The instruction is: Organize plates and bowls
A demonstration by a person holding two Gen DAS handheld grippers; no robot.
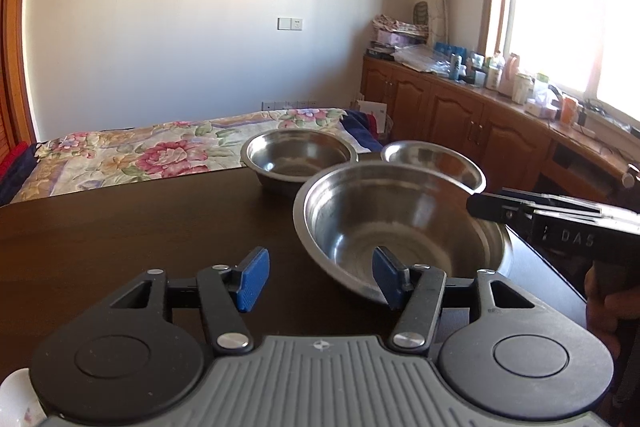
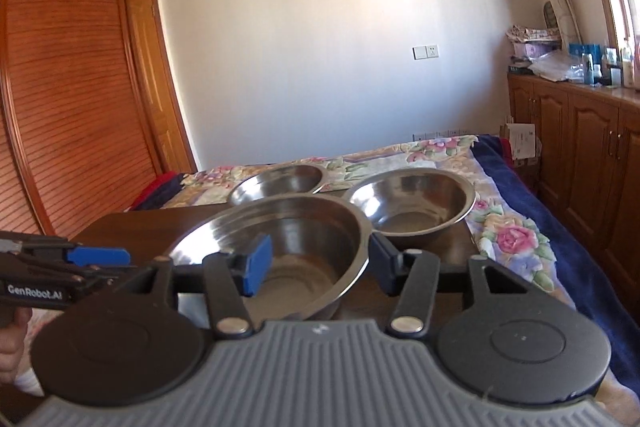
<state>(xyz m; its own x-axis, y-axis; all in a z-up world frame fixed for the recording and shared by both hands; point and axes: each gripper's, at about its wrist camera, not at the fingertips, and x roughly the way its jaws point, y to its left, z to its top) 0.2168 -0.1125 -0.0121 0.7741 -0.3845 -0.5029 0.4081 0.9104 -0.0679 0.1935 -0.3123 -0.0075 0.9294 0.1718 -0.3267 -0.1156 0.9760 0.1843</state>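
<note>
the large steel bowl point(image 1: 400, 227) sits on the dark table point(image 1: 120, 235) directly ahead of your left gripper point(image 1: 318, 277) and right gripper point(image 2: 318, 265), both released, empty. likely light, rigid, slick: pinch its thin rim, one pad inside.

Sat on the table point(image 1: 120, 235): nearest bowl point(image 1: 400, 227) in front, two bowls behind it, left one point(image 1: 300, 157) at the far edge, right one point(image 1: 436, 163) beside. Bed point(image 1: 140, 155) beyond.
</note>
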